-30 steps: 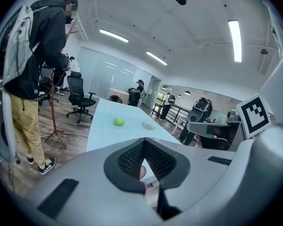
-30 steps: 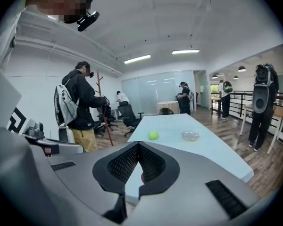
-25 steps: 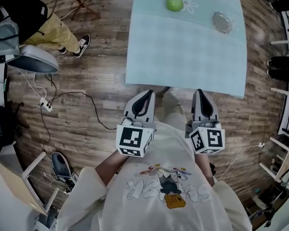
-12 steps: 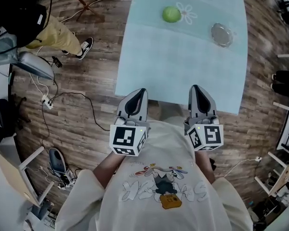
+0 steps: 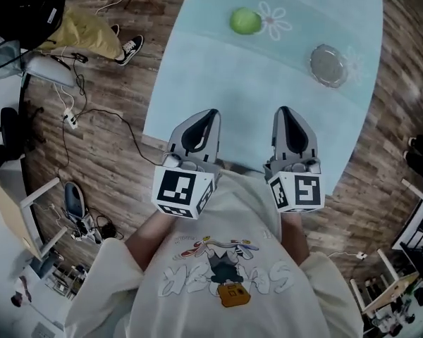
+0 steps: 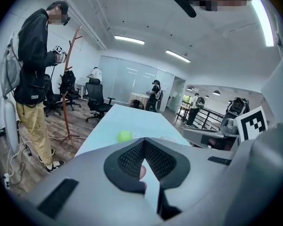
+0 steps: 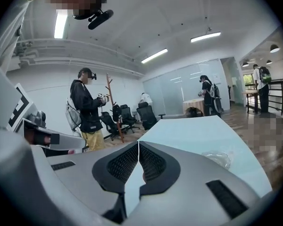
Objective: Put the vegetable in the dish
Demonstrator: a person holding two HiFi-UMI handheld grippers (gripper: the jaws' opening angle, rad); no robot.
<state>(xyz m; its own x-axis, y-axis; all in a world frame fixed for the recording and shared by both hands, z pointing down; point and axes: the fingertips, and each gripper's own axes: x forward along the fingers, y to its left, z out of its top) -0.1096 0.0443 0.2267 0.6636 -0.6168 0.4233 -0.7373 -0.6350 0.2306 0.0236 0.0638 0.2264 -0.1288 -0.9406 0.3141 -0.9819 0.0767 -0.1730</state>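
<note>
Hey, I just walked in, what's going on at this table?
A person stands at the near edge of a table with a hand-held gripper in each hand. The left hand-held gripper and the right hand-held gripper are both shut and empty, pointing across the table. The green vegetable lies untouched on the far side, and the clear dish sits empty to its right. Nothing has been picked up yet.

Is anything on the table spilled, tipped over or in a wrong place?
Nothing stands out. The green vegetable lies alone on the pale table, and the clear dish sits upright apart from it, apparently empty. No spill or damage shows.
</note>
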